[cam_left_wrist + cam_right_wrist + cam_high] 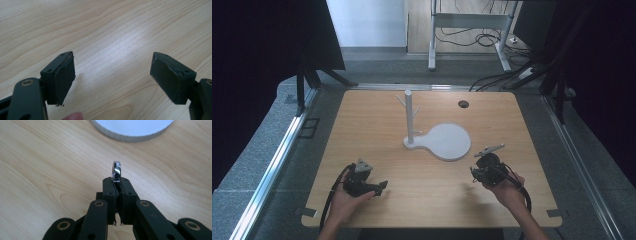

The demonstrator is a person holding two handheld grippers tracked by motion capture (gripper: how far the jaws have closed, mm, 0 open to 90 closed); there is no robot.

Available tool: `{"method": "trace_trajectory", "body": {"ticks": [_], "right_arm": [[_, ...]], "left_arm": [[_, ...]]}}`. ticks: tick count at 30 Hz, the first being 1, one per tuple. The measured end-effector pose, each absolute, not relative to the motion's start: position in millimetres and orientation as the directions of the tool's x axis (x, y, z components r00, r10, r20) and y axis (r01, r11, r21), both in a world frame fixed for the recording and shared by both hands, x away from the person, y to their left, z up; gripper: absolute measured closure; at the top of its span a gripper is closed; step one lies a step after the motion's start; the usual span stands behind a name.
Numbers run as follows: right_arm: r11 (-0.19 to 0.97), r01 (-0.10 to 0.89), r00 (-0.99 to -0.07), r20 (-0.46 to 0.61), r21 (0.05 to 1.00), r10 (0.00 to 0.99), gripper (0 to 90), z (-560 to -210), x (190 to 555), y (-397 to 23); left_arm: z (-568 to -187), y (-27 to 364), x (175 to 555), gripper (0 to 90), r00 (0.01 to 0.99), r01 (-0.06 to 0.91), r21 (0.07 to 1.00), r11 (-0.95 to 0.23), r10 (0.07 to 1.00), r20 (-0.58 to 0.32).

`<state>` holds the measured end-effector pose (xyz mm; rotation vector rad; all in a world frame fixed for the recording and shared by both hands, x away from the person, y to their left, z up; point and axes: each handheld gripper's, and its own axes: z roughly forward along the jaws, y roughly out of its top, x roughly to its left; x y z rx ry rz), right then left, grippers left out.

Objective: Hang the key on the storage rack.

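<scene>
A small shiny silver ring (116,170) stands edge-on between the tips of my right gripper (117,181), whose jaws are shut on it above the wooden table. Just beyond it lies the round white base (132,130) of a stand. In the high view my right gripper (476,172) hovers at the front right, near the white disc (448,141). A white post with short pegs (409,116) rises from the stand's left end. My left gripper (381,186) rests at the front left, its jaws wide open in the left gripper view (113,75) with bare wood between them.
The wooden table (377,125) has a small round cable hole (463,104) at its far right. Black curtains flank both sides. A white desk frame and loose cables (492,40) stand on the floor beyond the table.
</scene>
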<state>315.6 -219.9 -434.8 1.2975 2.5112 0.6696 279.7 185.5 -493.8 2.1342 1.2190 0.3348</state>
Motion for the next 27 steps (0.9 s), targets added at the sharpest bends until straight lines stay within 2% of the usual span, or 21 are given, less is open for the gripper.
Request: {"method": "trace_trajectory", "body": {"ticks": [27], "right_arm": [[0.463,0.678,-0.557,-0.01,0.571,0.83,84.6,-435,354,-208]], "left_arm": [[-496,186,280,20.5,0.539,0.675,0.643,-0.362,0.837,-0.095]]}}
